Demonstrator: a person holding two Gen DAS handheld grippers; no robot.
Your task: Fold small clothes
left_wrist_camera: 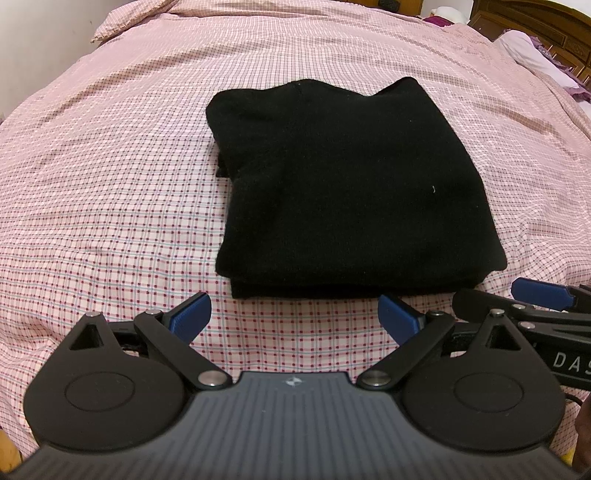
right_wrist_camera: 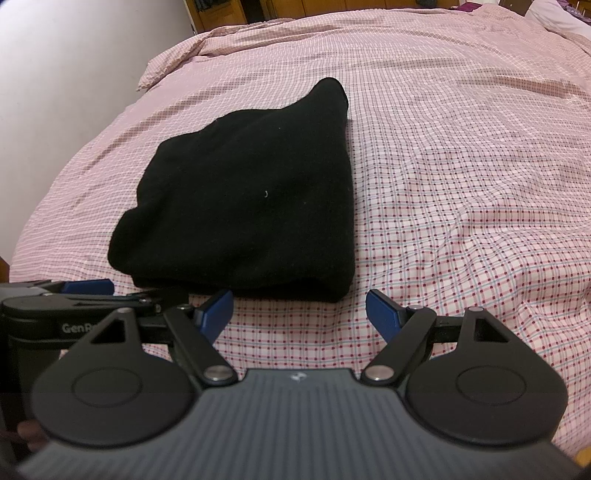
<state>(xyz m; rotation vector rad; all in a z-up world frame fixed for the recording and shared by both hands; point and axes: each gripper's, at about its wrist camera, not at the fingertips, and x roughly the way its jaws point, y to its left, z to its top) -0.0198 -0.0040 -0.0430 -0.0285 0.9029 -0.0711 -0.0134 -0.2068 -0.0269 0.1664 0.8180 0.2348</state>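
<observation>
Hovering: left gripper (left_wrist_camera: 293,317) and right gripper (right_wrist_camera: 299,314) both spread, empty, near edge | black garment (left_wrist_camera: 343,192) folded on the bed (left_wrist_camera: 110,184), centre | risk: nudging near hem could unroll the stacked layers

Black garment (left_wrist_camera: 343,184): soft, matt knit cloth, slightly fuzzy. Bedsheet (left_wrist_camera: 110,192): thin woven cotton-like cloth, pink check, lightly creased. Left tongs (left_wrist_camera: 295,317): matt black plastic arms, shiny metal pivot pins, smooth blue pads (left_wrist_camera: 190,315). Headboard (left_wrist_camera: 546,26): glossy carved wood.
</observation>
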